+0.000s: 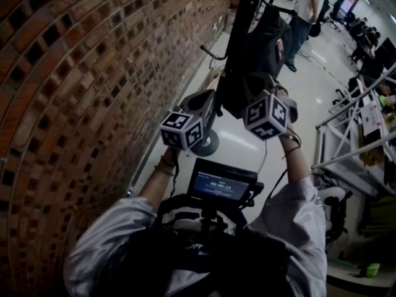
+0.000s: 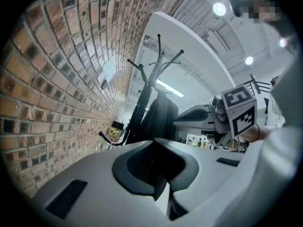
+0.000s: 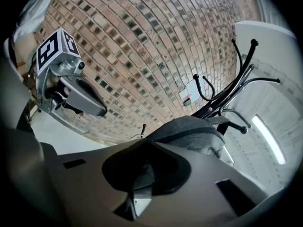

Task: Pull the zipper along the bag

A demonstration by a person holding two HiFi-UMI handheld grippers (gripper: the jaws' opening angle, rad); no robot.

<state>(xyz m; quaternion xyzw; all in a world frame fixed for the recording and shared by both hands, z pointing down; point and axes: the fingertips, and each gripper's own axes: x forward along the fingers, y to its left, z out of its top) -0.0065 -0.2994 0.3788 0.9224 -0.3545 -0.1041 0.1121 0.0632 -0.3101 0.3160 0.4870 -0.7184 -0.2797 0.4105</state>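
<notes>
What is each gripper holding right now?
Left gripper: closed, nothing in it.
Right gripper: closed on a gray piece of the bag.

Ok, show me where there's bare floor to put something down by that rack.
Bare floor lies between the coat rack base and the metal frame, and more beyond the bag towards the standing person. Crowded: at the bag, where the left gripper and right gripper both sit, and the cluttered side past the frame.
</notes>
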